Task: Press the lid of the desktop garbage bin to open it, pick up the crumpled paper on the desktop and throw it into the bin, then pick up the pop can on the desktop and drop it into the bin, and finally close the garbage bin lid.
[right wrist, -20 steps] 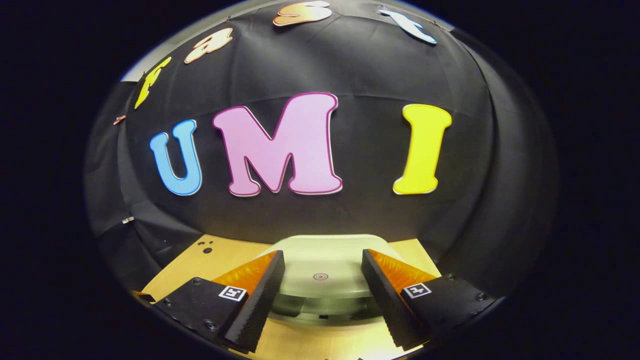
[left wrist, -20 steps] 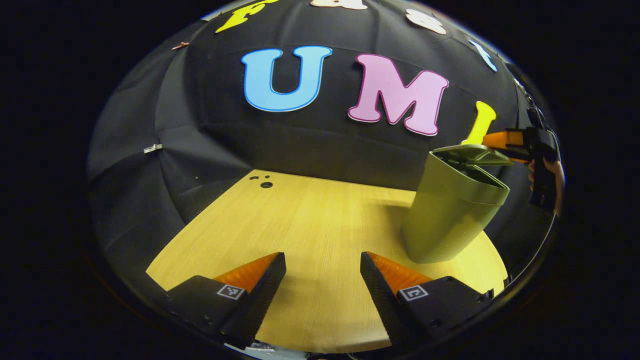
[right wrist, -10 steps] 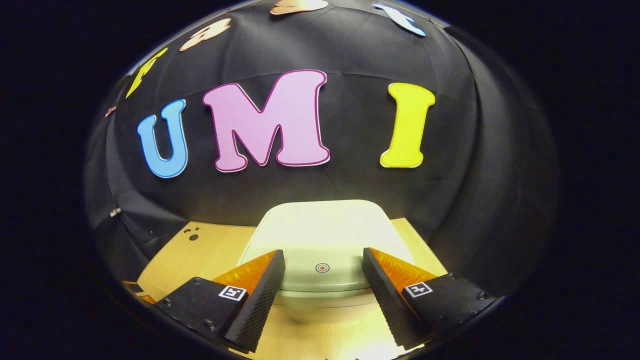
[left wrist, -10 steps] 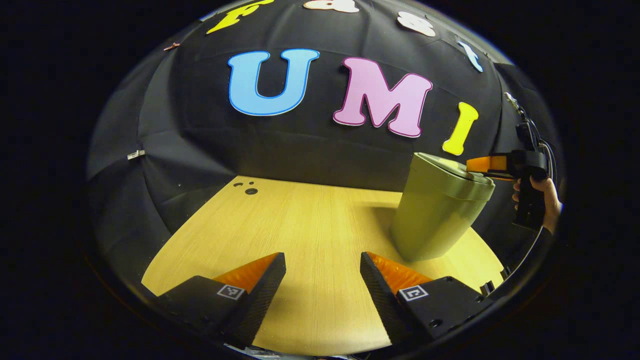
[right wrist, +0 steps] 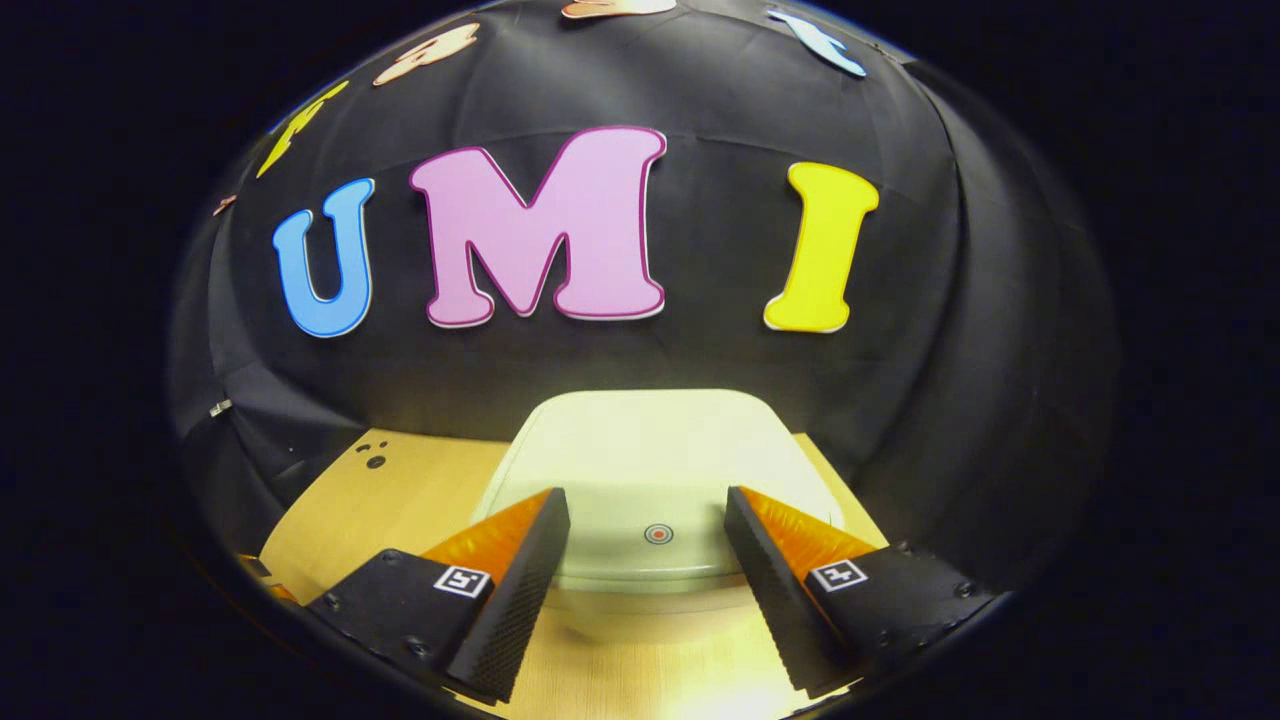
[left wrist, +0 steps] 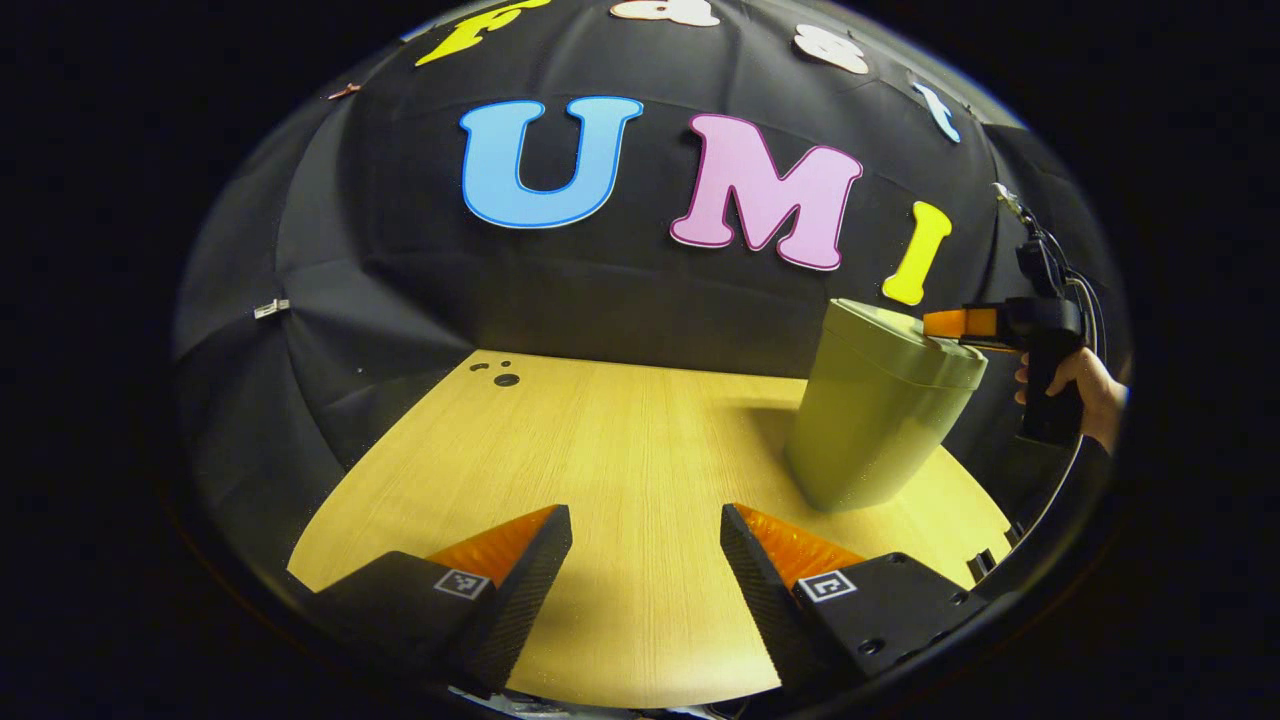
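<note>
The olive-green garbage bin (left wrist: 875, 425) stands at the right of the wooden table (left wrist: 620, 450) with its lid down. In the right gripper view the pale lid (right wrist: 655, 450) lies flat just below, a small red dot (right wrist: 658, 534) near its front edge. My right gripper (right wrist: 645, 493) is open, its fingers straddling that dot low over the lid. In the left gripper view the right gripper (left wrist: 950, 323) reaches the lid's edge from the right, held by a hand (left wrist: 1085, 385). My left gripper (left wrist: 645, 512) hovers open above bare tabletop, left of the bin, with nothing between its fingers.
The black cloth wall (left wrist: 620, 290) stands close behind the table and the bin. Small dark holes (left wrist: 505, 379) mark the table's far left corner. The table's rounded front edge (left wrist: 650, 695) runs just under my left fingers.
The bin lid, tilted up a second ago, has gone down flat. The right gripper came down with it and sits low over the lid. The left gripper has barely shifted.
</note>
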A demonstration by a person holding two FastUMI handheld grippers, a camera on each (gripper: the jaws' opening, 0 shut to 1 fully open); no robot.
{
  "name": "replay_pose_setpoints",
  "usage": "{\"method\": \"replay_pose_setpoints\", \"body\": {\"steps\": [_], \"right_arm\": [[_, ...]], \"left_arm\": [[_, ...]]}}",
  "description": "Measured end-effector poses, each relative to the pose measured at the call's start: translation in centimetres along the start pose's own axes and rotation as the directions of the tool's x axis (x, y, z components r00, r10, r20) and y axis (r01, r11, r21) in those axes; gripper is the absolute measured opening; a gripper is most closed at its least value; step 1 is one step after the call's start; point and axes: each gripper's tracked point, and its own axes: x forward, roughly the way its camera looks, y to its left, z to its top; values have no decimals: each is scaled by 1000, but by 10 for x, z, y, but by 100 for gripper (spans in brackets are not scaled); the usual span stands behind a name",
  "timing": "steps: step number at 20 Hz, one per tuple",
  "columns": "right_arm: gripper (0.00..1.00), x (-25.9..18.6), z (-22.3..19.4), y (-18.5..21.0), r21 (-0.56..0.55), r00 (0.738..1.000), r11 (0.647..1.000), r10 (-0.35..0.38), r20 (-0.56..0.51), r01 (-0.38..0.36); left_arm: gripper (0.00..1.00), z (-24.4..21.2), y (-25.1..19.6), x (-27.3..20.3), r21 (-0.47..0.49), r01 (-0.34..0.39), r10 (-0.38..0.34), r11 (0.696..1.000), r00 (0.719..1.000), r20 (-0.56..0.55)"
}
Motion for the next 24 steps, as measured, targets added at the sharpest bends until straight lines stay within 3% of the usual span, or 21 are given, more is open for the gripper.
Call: {"method": "replay_pose_setpoints", "body": {"steps": [9, 13, 15, 20, 24], "right_arm": [[98, -20, 4, 10, 12, 999, 1000, 3, 33, -4], [99, -58, 14, 30, 11, 990, 1000, 27, 138, -29], [98, -80, 19, 46, 6, 980, 998, 54, 189, -57], [99, -133, 5, 82, 20, 965, 991, 123, 230, -131], [98, -150, -24, 96, 30, 971, 992, 111, 209, -120]], "left_arm": [[96, 34, 5, -13, 86, -37, 27, 996, 993, 114], [95, 59, 4, -28, 111, -64, 41, 992, 980, 193], [96, 68, -3, -34, 122, -43, 16, 992, 976, 216], [96, 83, -8, -41, 126, -19, -15, 992, 964, 267], [95, 77, -10, -40, 173, -16, -32, 985, 962, 270]]}}
